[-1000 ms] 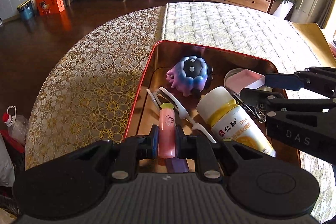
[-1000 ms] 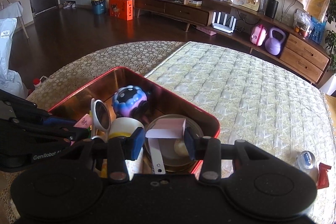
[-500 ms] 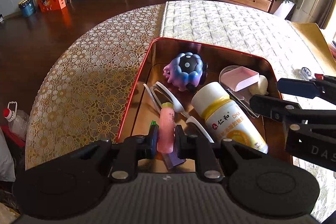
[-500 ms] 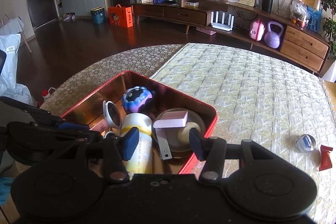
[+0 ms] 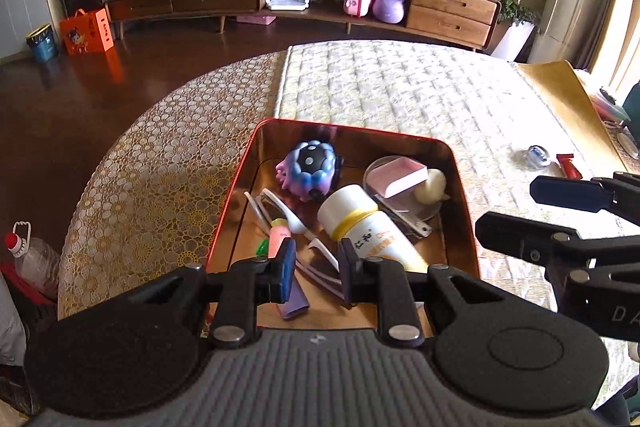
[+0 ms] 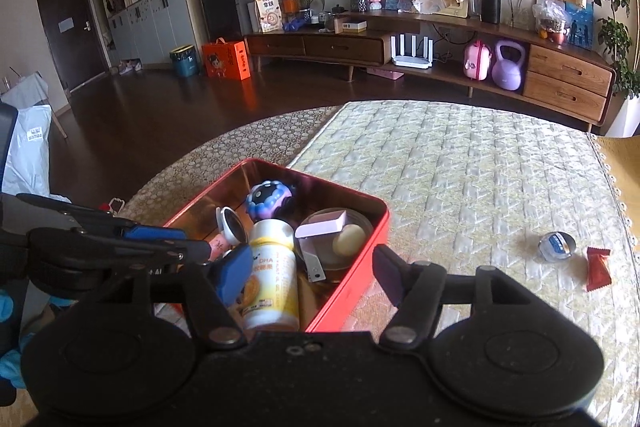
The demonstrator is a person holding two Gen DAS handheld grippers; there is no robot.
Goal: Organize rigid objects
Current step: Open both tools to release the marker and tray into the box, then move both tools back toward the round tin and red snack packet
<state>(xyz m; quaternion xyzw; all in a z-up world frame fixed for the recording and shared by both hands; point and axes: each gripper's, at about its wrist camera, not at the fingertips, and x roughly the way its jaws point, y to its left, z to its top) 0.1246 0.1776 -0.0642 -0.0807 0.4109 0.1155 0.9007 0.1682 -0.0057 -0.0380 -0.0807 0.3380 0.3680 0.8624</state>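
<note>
A red tin [image 5: 236, 187] on the table holds a pink tube [image 5: 277, 235], white spoons [image 5: 294, 223], a purple-blue toy [image 5: 310, 167], a white bottle with a yellow label [image 5: 360, 223] and a round dish with a pink box [image 5: 396, 175]. My left gripper [image 5: 316, 261] hovers over the tin's near end. Its jaws are opening and hold nothing; the pink tube lies just left of the left pad. My right gripper [image 6: 310, 271] hangs above the tin's near right corner [image 6: 348, 291], jaws opening wide. The bottle [image 6: 272, 279] lies below them, untouched.
On the quilted cloth to the right of the tin lie a small round clear-blue item [image 6: 556, 246] and a red wrapped packet [image 6: 598, 267]. The table's left half has a gold lace cloth [image 5: 160, 187]. A plastic bottle [image 5: 28, 259] stands on the floor beyond that edge.
My left gripper let go of the pink tube, which now lies in the tin, and rose back. The right gripper's jaws spread wider as it drew up and away from the pink box.
</note>
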